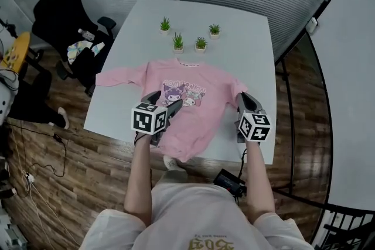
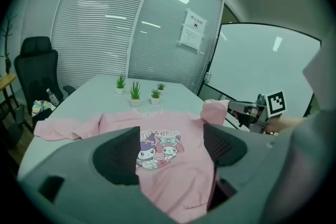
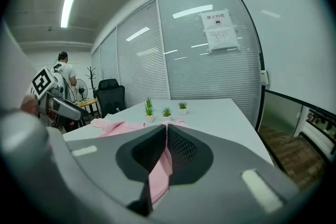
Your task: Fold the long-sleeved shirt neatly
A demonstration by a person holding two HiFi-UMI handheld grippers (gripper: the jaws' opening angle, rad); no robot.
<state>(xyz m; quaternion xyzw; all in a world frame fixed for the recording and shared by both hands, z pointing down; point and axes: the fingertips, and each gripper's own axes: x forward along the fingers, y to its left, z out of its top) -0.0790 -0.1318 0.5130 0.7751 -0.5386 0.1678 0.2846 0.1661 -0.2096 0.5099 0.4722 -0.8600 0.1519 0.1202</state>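
A pink long-sleeved shirt (image 1: 187,96) with a cartoon print lies face up on the white table (image 1: 240,44), its hem hanging over the near edge. Its left sleeve (image 1: 117,76) is stretched out flat to the left. My right gripper (image 1: 242,96) is shut on the right sleeve, and pink cloth (image 3: 160,170) shows pinched between its pads. That sleeve (image 2: 216,110) is lifted off the table at the shirt's right shoulder. My left gripper (image 1: 166,100) hovers over the shirt's lower left part, open, with only the print (image 2: 157,147) visible between the jaws.
Several small potted plants (image 1: 177,41) stand behind the collar. A black office chair (image 1: 61,14) with items on it sits left of the table. A black device (image 1: 229,182) lies on the wooden floor by my legs. Glass walls with blinds stand behind, and a person (image 3: 63,77) is at the far left.
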